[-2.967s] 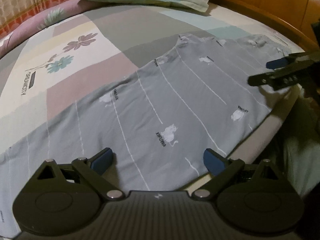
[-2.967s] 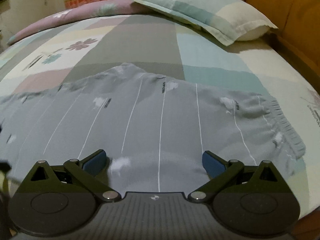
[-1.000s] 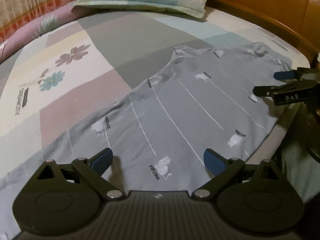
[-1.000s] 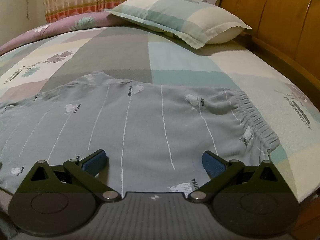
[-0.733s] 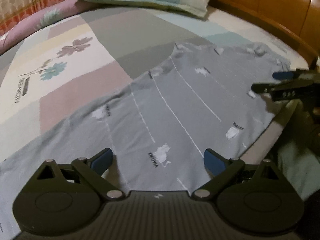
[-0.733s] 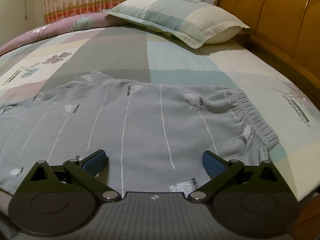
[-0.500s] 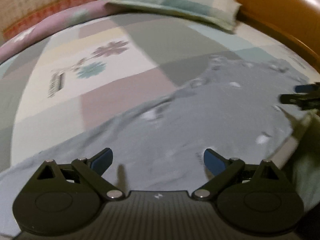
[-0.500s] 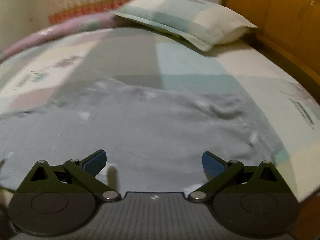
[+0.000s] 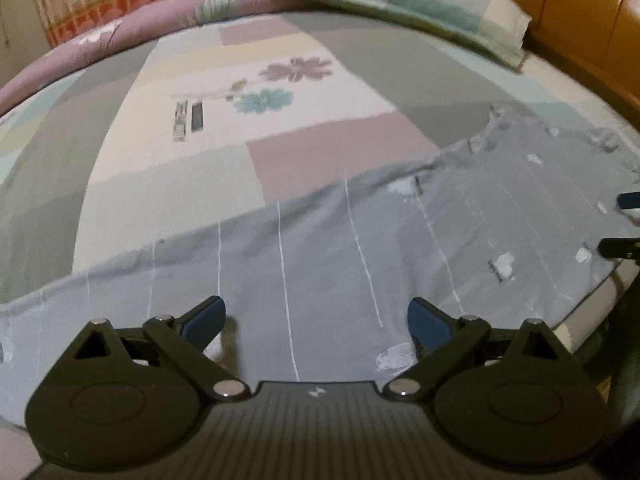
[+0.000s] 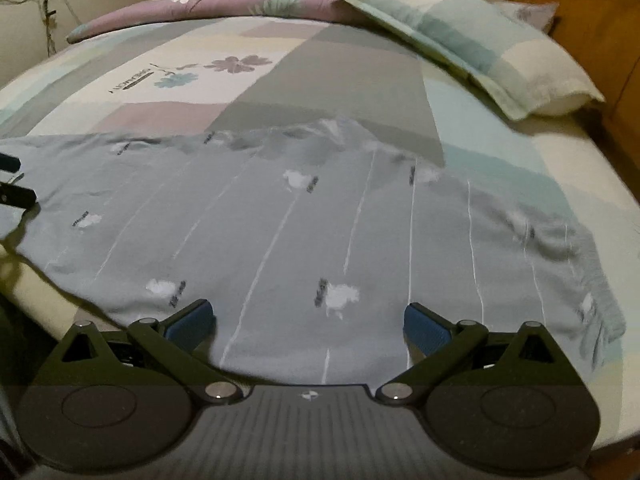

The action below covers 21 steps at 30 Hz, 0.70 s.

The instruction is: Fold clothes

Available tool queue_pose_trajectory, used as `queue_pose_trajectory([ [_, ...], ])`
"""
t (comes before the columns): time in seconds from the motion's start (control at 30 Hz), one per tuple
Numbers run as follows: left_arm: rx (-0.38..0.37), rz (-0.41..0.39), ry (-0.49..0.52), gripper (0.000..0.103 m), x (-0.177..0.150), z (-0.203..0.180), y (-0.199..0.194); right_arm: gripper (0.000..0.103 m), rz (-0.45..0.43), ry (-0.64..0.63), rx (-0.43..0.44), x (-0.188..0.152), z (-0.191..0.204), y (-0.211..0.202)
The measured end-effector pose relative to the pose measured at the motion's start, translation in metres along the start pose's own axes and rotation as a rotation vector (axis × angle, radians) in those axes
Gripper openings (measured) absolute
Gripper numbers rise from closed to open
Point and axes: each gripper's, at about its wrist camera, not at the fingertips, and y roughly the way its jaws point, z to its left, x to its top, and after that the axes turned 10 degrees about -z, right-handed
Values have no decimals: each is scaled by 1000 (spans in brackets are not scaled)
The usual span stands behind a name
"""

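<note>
**Grey pants flat on the bed, both tongs wide and empty**

The big bed [image 9: 168,184] had a smooth sheet of soft colour blocks with printed flowers. A puffy checked pillow [image 10: 492,48] lay at the far right, by a shiny wooden headboard [image 9: 580,12].

The grey pants [image 10: 304,240] lay spread along the near edge of the bed. They looked thin and soft, with white lines and little white animals. The crinkly stretchy waist [image 10: 600,300] was at the right end.

The left gripper [image 9: 316,318] and the right gripper [image 10: 308,318] hovered just over the near edge of the cloth. Both were open wide and held nothing.

To fold well, I think each should pinch the near edge low and firmly, then lift together so the cloth stays even.
</note>
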Motion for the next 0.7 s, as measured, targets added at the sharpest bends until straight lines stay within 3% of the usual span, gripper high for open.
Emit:
queue_pose_trajectory([
  [0.2, -19, 30, -45, 98, -11, 13, 4, 103, -3, 43, 22, -6, 4, 9],
  [0.43, 1, -23, -87, 98, 8, 29, -1, 103, -16, 57, 14, -7, 5, 9],
  [0.57, 33, 22, -121, 98, 4, 43, 16, 103, -9, 64, 7, -7, 5, 9],
  [0.7, 8, 41, -143, 97, -6, 48, 5, 103, -3, 68, 5, -7, 5, 8],
])
